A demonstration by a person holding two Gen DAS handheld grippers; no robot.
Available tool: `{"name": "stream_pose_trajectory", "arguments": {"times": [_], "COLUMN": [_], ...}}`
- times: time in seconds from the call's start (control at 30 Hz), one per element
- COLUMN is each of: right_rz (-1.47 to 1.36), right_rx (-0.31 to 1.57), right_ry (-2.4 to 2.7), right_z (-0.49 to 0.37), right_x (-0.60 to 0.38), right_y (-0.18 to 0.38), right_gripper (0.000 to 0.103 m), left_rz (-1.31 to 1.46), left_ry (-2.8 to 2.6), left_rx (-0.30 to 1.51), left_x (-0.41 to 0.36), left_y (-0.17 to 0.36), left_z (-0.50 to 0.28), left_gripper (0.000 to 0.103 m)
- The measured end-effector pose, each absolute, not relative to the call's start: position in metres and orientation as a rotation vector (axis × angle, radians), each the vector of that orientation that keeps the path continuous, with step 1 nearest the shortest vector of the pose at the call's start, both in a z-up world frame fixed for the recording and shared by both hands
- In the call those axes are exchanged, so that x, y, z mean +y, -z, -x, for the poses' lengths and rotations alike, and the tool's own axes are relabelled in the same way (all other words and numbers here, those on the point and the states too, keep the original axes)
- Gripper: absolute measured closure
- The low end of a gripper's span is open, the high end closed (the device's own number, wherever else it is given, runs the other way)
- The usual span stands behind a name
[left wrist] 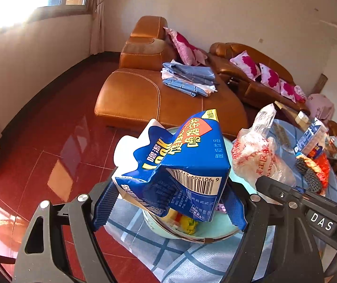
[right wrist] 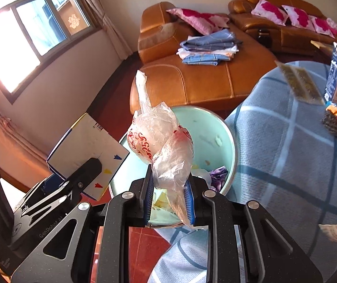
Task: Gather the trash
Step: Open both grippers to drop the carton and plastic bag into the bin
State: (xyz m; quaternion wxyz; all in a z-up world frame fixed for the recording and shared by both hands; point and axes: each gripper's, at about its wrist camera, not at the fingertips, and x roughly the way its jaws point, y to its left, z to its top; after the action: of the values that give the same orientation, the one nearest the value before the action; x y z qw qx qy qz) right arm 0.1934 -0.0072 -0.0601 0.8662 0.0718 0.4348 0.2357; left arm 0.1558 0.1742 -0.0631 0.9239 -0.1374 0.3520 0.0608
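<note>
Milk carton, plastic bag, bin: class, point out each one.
milk carton (left wrist: pixel 182 165), left wrist view, its blue printed side.
plastic bag (right wrist: pixel 166 146), right wrist view, its crumpled middle.
bin (right wrist: pixel 229 146), right wrist view, its inner wall.

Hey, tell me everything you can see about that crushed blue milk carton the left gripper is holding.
The crushed blue cardboard milk carton is dented and folded, printed with yellow and white Chinese lettering, an orange patch and a white barcode panel. Its white underside shows in the right wrist view. The left gripper clamps it between its blue ribbed pads, which press both sides. It hangs tilted above the pale green round bin, touching only the pads. Wrappers already lie in the bin, beside the blue checked tablecloth.
</note>
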Motion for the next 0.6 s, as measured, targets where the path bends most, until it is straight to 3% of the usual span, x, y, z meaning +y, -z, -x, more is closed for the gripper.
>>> {"name": "stream_pose_trajectory", "arguments": {"times": [0.37, 0.6], "right_rz": [-0.21, -0.255], "right_rx": [0.99, 1.005], "right_ry": [-0.49, -0.508], "right_z": [-0.217, -0.225], "right_x": [-0.007, -0.011], "right_y": [0.083, 0.085], "right_gripper": [0.078, 0.066], "left_rz": [0.255, 0.251], "left_ry": [-0.135, -0.145], "left_rx": [0.769, 0.779], "left_x": [0.168, 0.164], "left_y": [0.076, 0.077], "left_z": [-0.172, -0.179], "left_gripper": [0.026, 0.026]}}
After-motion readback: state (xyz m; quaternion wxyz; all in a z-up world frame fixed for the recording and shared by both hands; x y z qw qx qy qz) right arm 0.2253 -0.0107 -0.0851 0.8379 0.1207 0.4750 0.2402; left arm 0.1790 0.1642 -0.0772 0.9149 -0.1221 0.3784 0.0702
